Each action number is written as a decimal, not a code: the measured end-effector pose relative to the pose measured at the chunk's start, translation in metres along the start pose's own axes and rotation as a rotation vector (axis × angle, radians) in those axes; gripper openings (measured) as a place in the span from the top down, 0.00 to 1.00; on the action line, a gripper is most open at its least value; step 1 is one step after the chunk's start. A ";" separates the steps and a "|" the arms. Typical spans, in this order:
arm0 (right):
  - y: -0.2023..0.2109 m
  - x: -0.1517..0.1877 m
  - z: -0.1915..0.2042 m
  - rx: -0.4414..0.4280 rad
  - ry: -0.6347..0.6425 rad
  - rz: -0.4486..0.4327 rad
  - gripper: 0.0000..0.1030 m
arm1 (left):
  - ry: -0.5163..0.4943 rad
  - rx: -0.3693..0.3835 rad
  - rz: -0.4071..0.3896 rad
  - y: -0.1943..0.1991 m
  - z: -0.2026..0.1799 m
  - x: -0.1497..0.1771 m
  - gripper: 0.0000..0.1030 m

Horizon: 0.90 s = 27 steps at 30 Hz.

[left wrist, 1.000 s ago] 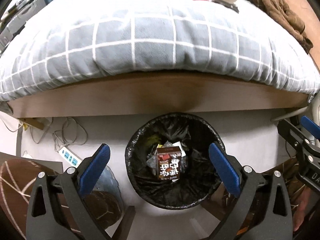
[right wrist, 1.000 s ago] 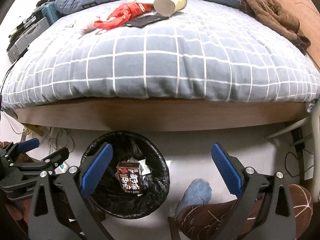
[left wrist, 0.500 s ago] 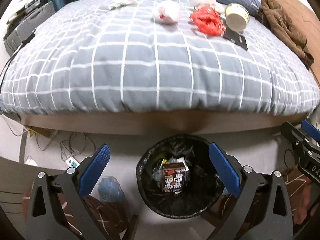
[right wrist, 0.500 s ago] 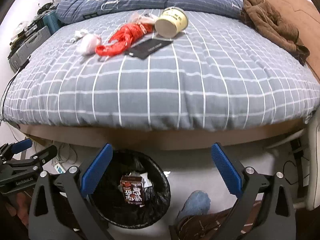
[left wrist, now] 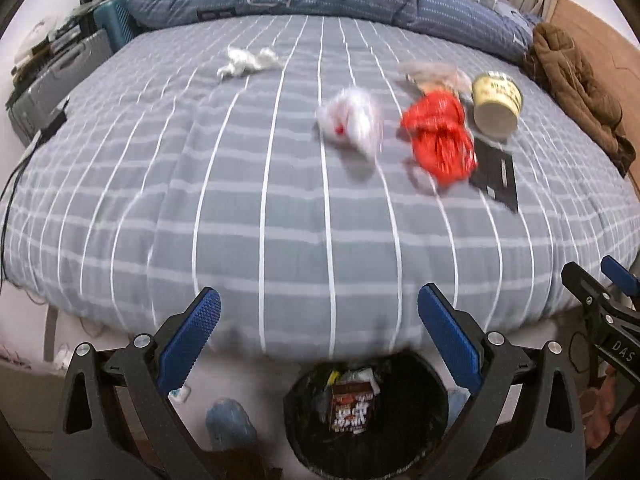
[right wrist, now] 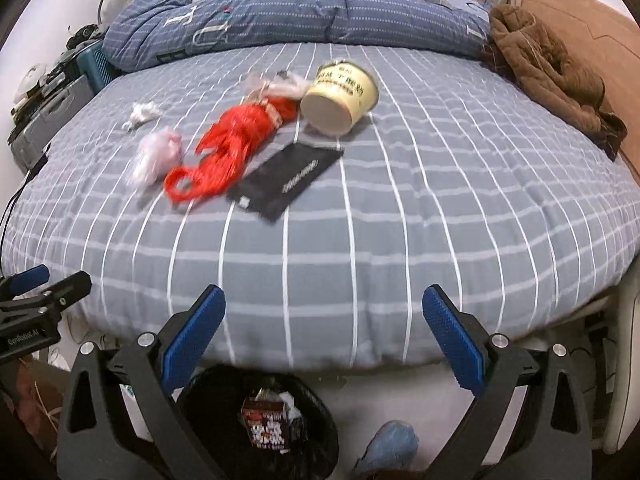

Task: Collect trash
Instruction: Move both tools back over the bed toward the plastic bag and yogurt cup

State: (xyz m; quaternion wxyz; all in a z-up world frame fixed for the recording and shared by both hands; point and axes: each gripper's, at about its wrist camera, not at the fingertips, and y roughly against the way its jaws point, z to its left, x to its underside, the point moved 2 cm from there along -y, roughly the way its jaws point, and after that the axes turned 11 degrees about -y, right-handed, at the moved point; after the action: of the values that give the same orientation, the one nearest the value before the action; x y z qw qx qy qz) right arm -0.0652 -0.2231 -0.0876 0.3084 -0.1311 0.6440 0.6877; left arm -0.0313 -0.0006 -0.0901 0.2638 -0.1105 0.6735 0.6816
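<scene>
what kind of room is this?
Most likely a bedroom: a bed with a grey checked duvet, a rolled blue quilt at its head, and a black-lined trash bin on the floor at its foot. Litter lies on the duvet.

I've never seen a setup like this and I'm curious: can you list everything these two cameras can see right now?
Bed cover: one, grey with white grid, fills the middle.
Quilt: one, dark blue, at the bed's far end.
Paper cup: one, cream, on its side on the cover.
Red bag: one, crumpled, left of the cup.
Black flat packet: one, beside the red bag.
Clear plastic wad: one, pale, left of the red bag.
White tissue: one, farther back.
Brown garment: one, on the bed's right edge.
Bin: one, black-lined, on the floor, with a brown carton inside.
Left gripper: blue pads, open, empty.
Right gripper: blue pads, open, empty.
</scene>
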 end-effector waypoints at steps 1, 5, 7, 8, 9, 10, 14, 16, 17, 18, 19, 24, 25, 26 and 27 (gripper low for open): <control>-0.003 -0.006 0.000 0.001 -0.002 -0.005 0.08 | 0.000 0.000 -0.005 -0.002 0.001 -0.007 0.06; -0.017 -0.039 0.002 0.001 -0.010 -0.036 0.08 | -0.005 0.005 -0.024 -0.012 0.004 -0.038 0.06; -0.024 -0.056 0.002 0.002 -0.013 -0.050 0.08 | -0.010 0.003 -0.032 -0.018 0.003 -0.051 0.06; -0.029 -0.066 0.001 0.000 -0.019 -0.057 0.08 | -0.010 0.003 -0.034 -0.019 0.003 -0.056 0.06; -0.033 -0.075 0.001 0.000 -0.026 -0.065 0.08 | -0.010 0.004 -0.037 -0.022 0.004 -0.061 0.06; -0.037 -0.084 0.001 -0.001 -0.032 -0.073 0.08 | -0.010 0.004 -0.040 -0.025 0.004 -0.066 0.06; -0.054 -0.113 0.001 -0.003 -0.059 -0.088 0.08 | -0.011 0.003 -0.048 -0.039 0.004 -0.087 0.06; -0.063 -0.124 0.004 0.002 -0.065 -0.091 0.08 | -0.016 0.004 -0.046 -0.046 0.004 -0.095 0.06; -0.067 -0.130 0.006 0.002 -0.065 -0.093 0.08 | -0.017 0.003 -0.048 -0.051 0.004 -0.100 0.06; -0.070 -0.134 0.007 0.000 -0.064 -0.094 0.08 | -0.018 0.001 -0.049 -0.053 0.005 -0.103 0.06; -0.073 -0.139 0.009 -0.003 -0.064 -0.100 0.08 | -0.018 0.000 -0.051 -0.056 0.005 -0.106 0.06; -0.092 -0.155 0.016 0.010 -0.058 -0.108 0.08 | -0.029 -0.008 -0.054 -0.069 0.007 -0.119 0.06; -0.097 -0.159 0.016 0.017 -0.062 -0.106 0.08 | -0.034 -0.013 -0.054 -0.071 0.006 -0.120 0.06; -0.103 -0.162 0.016 0.019 -0.070 -0.102 0.08 | -0.040 -0.025 -0.054 -0.074 0.005 -0.122 0.06; -0.108 -0.164 0.015 0.017 -0.078 -0.096 0.08 | -0.043 -0.030 -0.055 -0.076 0.005 -0.123 0.06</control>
State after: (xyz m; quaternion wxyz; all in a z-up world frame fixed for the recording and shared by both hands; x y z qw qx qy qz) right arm 0.1289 -0.2522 -0.0779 0.3670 -0.1323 0.6304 0.6711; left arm 0.1112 -0.0255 -0.0926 0.2951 -0.1184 0.6540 0.6864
